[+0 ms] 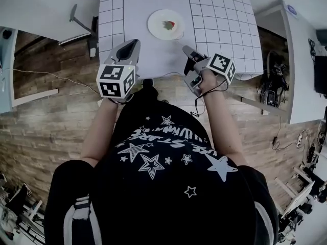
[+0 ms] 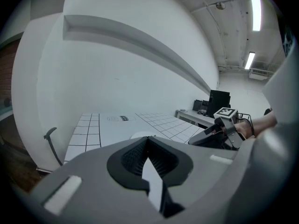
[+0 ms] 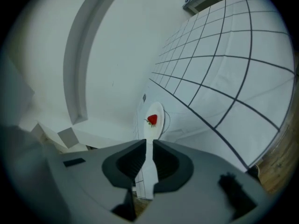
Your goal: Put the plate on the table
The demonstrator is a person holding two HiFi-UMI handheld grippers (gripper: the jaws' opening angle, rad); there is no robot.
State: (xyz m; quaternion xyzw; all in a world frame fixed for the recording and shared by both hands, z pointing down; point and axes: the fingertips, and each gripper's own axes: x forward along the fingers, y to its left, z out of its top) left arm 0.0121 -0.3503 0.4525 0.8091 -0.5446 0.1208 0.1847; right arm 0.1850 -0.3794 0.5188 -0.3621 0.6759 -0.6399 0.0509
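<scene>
Fingers touch on left gripper [image 1: 134, 43], gape narrowly on right gripper [image 1: 187, 49]; plate [image 1: 156, 25] lies ahead on table [image 1: 220, 24].

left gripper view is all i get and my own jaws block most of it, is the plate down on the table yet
observer: yes, the round white plate lies flat on the white gridded table, well in from its near edge, with nothing gripping it.
operator: anything on it
observer: one small red strawberry, near the plate's middle.
</scene>
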